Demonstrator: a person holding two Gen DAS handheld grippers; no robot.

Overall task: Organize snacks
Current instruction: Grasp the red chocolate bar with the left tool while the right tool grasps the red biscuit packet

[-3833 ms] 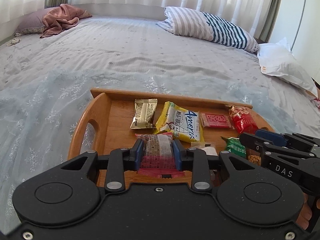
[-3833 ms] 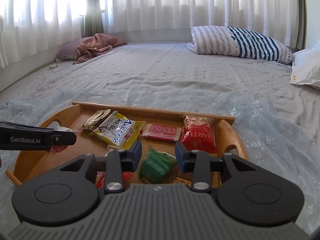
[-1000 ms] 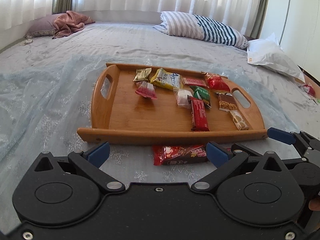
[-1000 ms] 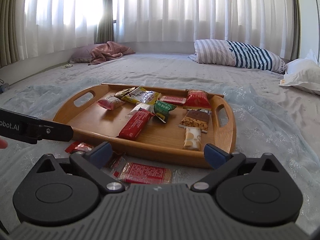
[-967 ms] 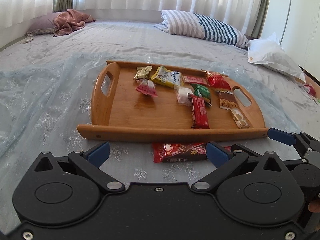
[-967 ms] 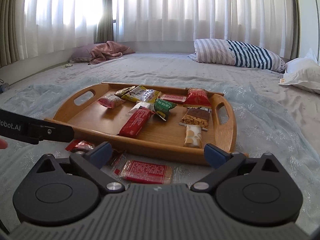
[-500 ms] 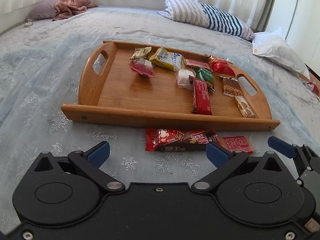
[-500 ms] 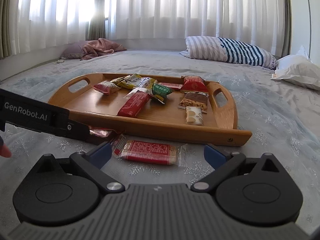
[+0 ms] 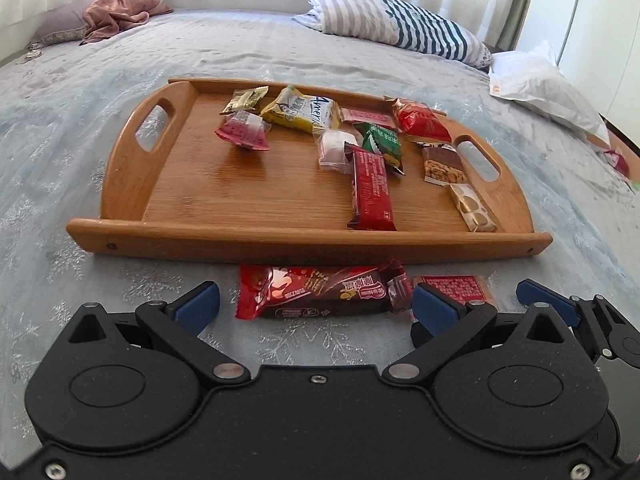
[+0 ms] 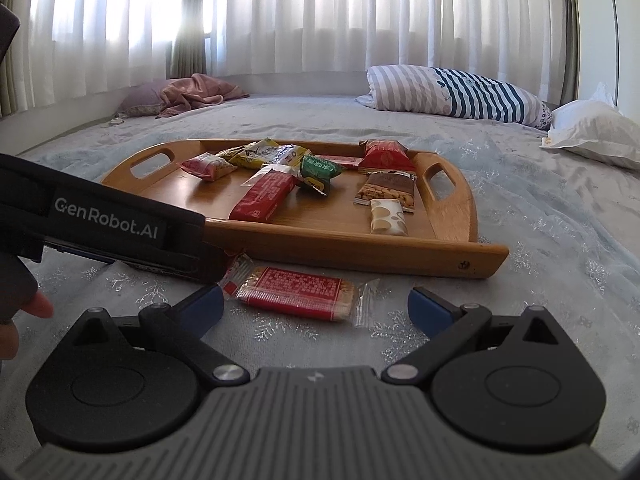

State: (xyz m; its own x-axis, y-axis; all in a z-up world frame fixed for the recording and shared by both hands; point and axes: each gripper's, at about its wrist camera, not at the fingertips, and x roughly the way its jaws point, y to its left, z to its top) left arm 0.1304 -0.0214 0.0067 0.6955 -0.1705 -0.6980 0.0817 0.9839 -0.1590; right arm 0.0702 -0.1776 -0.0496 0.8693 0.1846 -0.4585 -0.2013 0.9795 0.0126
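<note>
- A long red-and-brown foil chocolate bar wrapper lies flat on the bedspread, just in front of the near rim of the tray, between the spread blue-padded fingers of the left gripper, which stands wide open and touches nothing.
- Just to its right lies a flat red-labelled biscuit packet in clear wrap, also on the bedspread; the right gripper is wide open around it, with its pads apart from the packet on both sides.
- In the right wrist view the left gripper's black body crosses the left side and covers the chocolate bar.
- The oval bamboo tray with cut-out handles sits on the bed beyond both packets.
- On the tray: a long red bar, a white round sweet in clear wrap, a green packet, a peanut bar in brown wrap, a cream nougat bar, a red crinkled bag, a yellow-and-white packet, a small gold sachet and a pink sachet.
- The pale blue snowflake-patterned bedspread covers the bed; a striped pillow and a white plastic bag lie farther back.
</note>
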